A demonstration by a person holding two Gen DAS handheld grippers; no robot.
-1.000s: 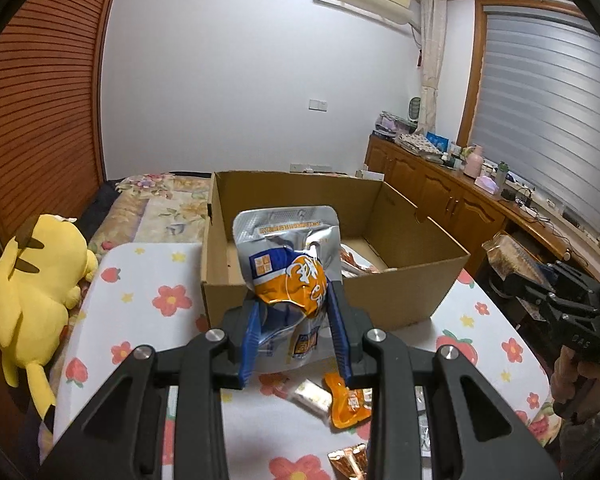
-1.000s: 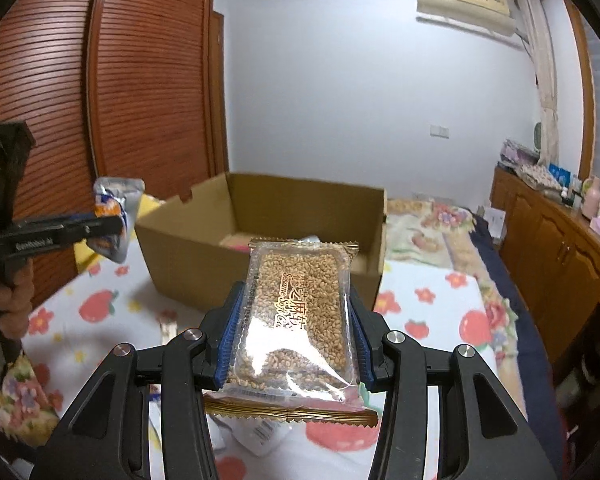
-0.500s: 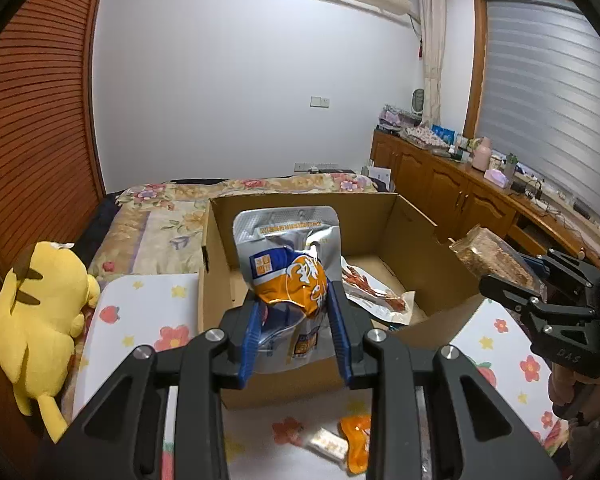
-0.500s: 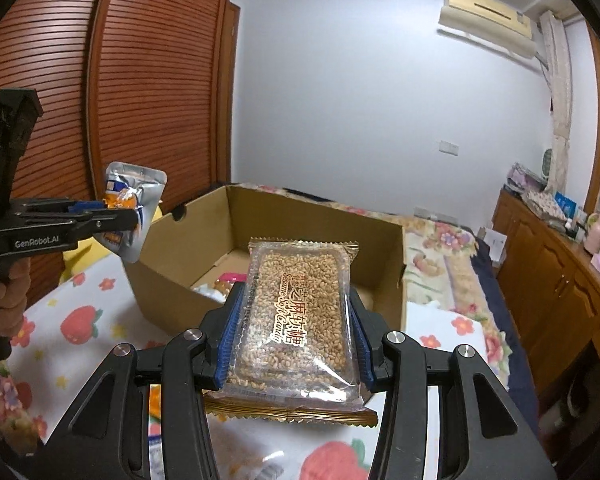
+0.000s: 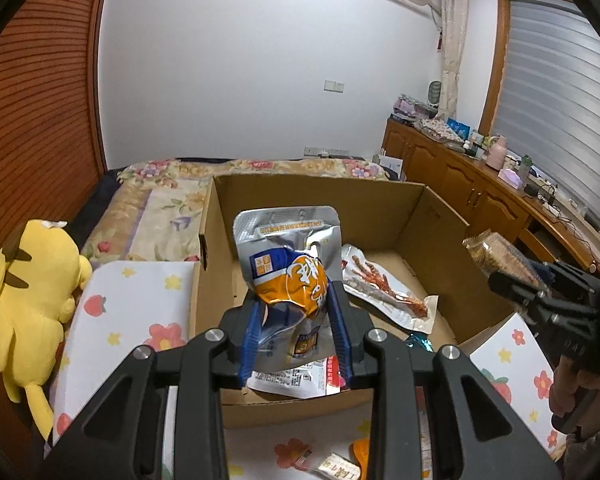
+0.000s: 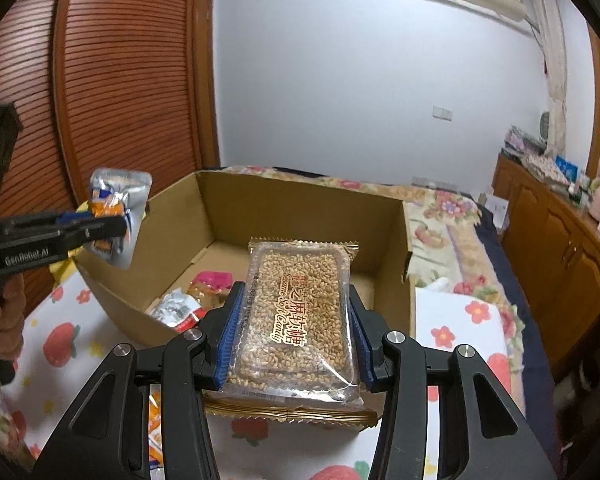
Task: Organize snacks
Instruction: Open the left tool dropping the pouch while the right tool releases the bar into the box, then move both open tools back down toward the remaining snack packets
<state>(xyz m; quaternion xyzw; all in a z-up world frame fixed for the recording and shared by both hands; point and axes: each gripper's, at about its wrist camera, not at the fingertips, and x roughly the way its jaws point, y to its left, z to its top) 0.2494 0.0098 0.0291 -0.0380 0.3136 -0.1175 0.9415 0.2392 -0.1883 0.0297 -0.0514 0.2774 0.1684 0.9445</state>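
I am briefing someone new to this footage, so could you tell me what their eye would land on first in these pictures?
Most striking are the two held snacks: the left gripper clamps a silver and orange pouch, and the right gripper clamps a clear pack of sesame candy, both poised at the open cardboard box with snacks inside. A yellow plush toy sits left of the flowered table.

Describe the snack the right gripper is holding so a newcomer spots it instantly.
Find the open brown cardboard box on the flower-print tablecloth. Just before its near wall, the right gripper clamps a clear rectangular packet of sesame candy. Unlike the silver-orange pouch at left, it is see-through with gold edges.
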